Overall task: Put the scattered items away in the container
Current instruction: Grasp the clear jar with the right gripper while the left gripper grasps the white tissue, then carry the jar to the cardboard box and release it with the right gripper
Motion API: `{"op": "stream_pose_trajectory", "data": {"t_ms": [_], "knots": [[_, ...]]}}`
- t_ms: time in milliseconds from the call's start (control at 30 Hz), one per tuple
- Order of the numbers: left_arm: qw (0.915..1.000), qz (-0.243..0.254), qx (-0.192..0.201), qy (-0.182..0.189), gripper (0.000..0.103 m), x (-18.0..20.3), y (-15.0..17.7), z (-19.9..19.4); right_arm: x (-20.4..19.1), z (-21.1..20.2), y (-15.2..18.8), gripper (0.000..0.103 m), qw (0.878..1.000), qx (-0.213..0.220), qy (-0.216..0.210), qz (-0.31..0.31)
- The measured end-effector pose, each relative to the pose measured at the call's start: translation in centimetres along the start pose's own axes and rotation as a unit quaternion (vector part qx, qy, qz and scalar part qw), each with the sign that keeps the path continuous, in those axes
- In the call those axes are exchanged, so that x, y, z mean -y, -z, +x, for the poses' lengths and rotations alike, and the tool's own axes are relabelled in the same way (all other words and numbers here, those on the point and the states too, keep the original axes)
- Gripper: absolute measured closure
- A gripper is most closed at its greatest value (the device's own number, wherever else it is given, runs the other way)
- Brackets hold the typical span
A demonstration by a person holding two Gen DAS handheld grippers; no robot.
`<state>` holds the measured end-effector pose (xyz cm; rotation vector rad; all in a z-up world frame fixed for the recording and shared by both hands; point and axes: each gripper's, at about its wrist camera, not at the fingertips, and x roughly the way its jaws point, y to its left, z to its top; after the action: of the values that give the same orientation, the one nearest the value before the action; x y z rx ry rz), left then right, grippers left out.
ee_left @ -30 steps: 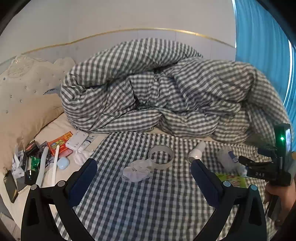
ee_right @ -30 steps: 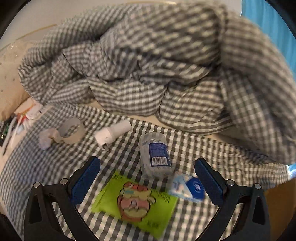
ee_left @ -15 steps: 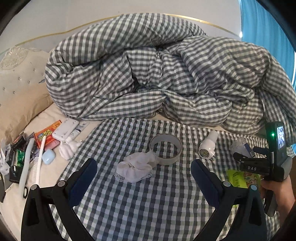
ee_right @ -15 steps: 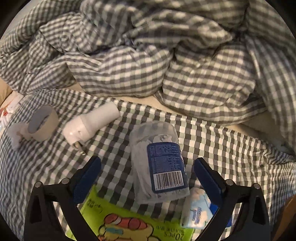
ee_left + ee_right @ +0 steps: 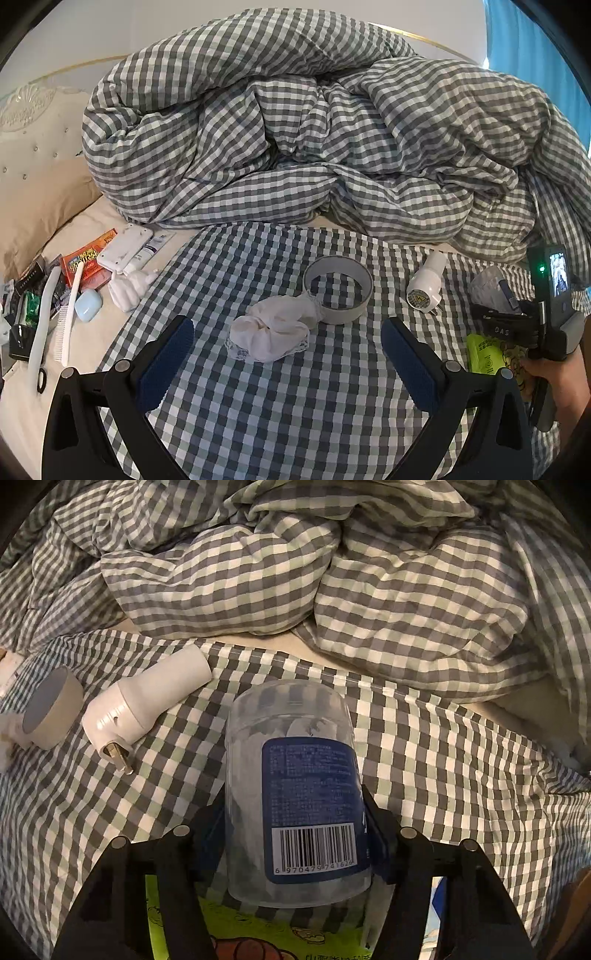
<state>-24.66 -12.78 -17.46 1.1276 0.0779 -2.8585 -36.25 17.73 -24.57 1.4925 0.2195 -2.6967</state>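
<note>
On the checked sheet, the right gripper clamps a clear jar with barcode 6970479741626; the left gripper gapes empty.

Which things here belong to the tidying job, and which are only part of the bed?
For the job: clear jar in the right gripper, white plug, tape roll, white cloth, green packet.

Only lying there: checked duvet, pillow, checked sheet.

Rumpled gingham duvet heaped against the cream tufted headboard (blue curtain behind).
</note>
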Motion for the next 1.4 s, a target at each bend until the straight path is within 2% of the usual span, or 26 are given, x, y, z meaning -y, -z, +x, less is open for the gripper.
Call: {"op": "stream_pose_trajectory", "data": {"t_ms": [167,367,467,633,767,833,867,1000,1033,1067,1100,1133,1200,1333,1400], "knots": [[1.0000,0.001,0.001,-0.001,0.000,-0.5,-0.1,0.1,0.0,-1.1,-0.1,0.042,1.000,0.015,-0.005,0.004],[1.0000,-0.003,-0.001,-0.008,0.000,-2.4,0.1,0.9,-0.3,-5.5,-0.8,0.042,0.998,0.061,-0.011,0.015],[0.9999,-0.002,-0.007,-0.008,0.000,-3.0,0.2,2.1,-1.1,-7.9,-0.9,0.042,0.996,0.083,-0.017,0.020],[0.9996,-0.006,-0.021,0.019,0.000,-3.5,0.6,5.6,-2.8,-10.9,-1.0,0.042,0.992,0.119,-0.027,0.017],[0.9992,0.003,-0.035,0.018,0.000,-2.8,0.9,8.5,-3.9,-12.7,-1.3,0.042,0.990,0.134,-0.037,0.014],[0.9986,0.003,-0.042,0.033,0.005,-2.4,0.9,9.4,-4.3,-13.1,-1.3,0.042,0.990,0.138,-0.040,0.013],[0.9983,0.000,-0.047,0.036,0.011,-2.3,0.9,9.8,-4.4,-13.3,-1.3,0.042,0.989,0.139,-0.041,0.012],[0.9975,0.008,-0.057,0.041,0.021,-1.3,1.3,11.0,-4.3,-13.6,-1.1,0.042,0.989,0.141,-0.042,0.012],[0.9974,0.011,-0.059,0.041,0.027,-1.0,1.4,11.3,-4.2,-13.5,-1.1,0.042,0.989,0.140,-0.042,0.012],[0.9971,0.013,-0.061,0.042,0.041,-0.8,1.5,11.5,-4.1,-13.5,-1.1,0.042,0.989,0.140,-0.041,0.013],[0.9968,0.015,-0.066,0.043,0.050,-0.5,1.5,11.8,-4.0,-13.5,-1.0,0.042,0.989,0.139,-0.041,0.012],[0.9966,0.015,-0.070,0.040,0.054,-0.4,1.5,12.0,-3.9,-13.5,-1.0,0.042,0.989,0.138,-0.041,0.012],[0.9965,0.015,-0.072,0.040,0.068,-0.2,1.4,12.2,-3.7,-13.5,-0.8,0.042,0.989,0.138,-0.041,0.012],[0.9956,0.012,-0.084,0.040,0.069,-0.2,1.2,12.3,-3.2,-13.5,-0.5,0.042,0.990,0.137,-0.041,0.017],[0.9948,-0.004,-0.092,0.045,0.083,-0.6,1.1,12.1,-3.1,-13.7,-0.3,0.042,0.990,0.136,-0.041,0.019]]}}
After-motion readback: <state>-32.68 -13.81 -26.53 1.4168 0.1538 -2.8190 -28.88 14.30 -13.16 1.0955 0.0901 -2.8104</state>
